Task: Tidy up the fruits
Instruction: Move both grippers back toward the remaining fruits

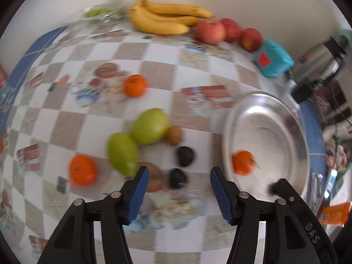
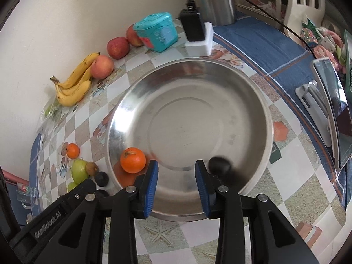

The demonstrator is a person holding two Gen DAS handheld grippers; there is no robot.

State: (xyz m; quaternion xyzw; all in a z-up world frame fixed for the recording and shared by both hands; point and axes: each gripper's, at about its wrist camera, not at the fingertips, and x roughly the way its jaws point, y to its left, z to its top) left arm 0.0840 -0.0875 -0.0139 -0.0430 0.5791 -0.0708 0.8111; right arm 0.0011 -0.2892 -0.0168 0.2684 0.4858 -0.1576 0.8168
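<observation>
Fruit lay sorted by count: one orange [image 2: 132, 160] and one dark plum [image 2: 219, 164] inside the steel bowl [image 2: 253, 101]; two oranges, two green pears [image 1: 136, 140], two plums, three apples [image 1: 226, 33] outside. Left gripper [image 1: 177, 177] and right gripper [image 2: 177, 169] stood apart, empty.

Cream wall [image 2: 55, 22] (plain), checked tablecloth [image 1: 154, 52].

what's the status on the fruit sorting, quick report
Left hand-held gripper open, empty, above dark plums. Right hand-held gripper open, empty, over steel bowl. One orange and one dark fruit in bowl. Nothing blocking.
</observation>
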